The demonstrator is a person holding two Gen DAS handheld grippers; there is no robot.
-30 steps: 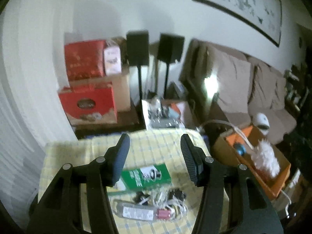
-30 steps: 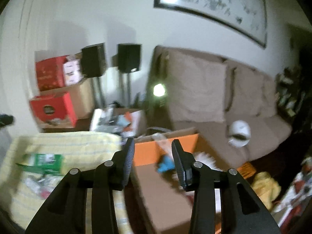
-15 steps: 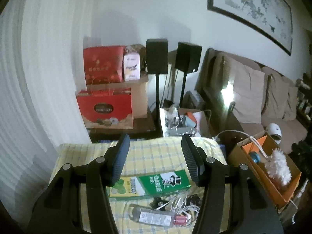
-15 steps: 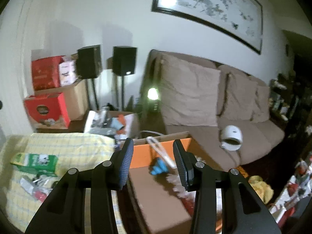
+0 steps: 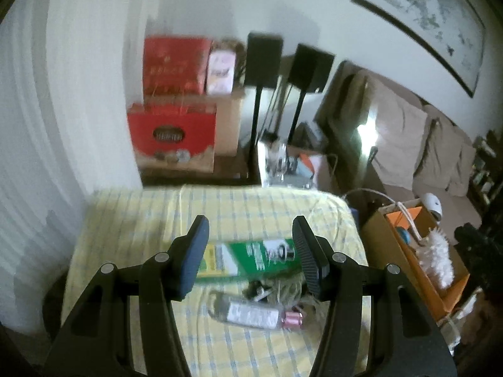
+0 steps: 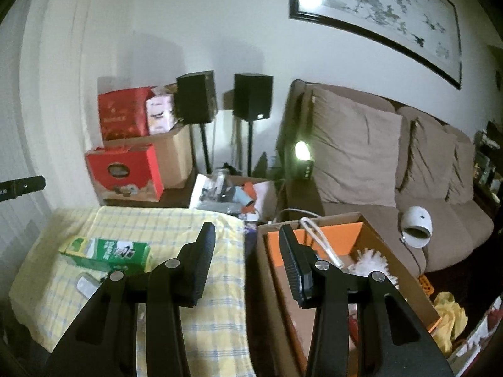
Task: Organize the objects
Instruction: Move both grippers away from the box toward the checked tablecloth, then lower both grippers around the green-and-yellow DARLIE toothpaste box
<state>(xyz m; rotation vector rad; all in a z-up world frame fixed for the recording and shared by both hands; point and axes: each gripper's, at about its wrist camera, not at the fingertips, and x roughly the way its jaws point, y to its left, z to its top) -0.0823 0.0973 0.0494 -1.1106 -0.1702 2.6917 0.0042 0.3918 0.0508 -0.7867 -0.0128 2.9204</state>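
A green carton lies on the yellow checked tablecloth. Just in front of it are a tangle of cables and a clear bottle with a pink cap. My left gripper hovers above the carton, open and empty. My right gripper is open and empty too, over the gap between the tablecloth and a cardboard box with an orange lining. That box holds a white duster and a white cord. The green carton lies to the right gripper's left.
Red gift boxes are stacked on a low stand behind the table, beside two black speakers on stands. An open box of clutter sits on the floor. A brown sofa with a white round device fills the right.
My left gripper has come lower and nearer over the green carton. My right gripper has swung left, so more of the table and the carton show.
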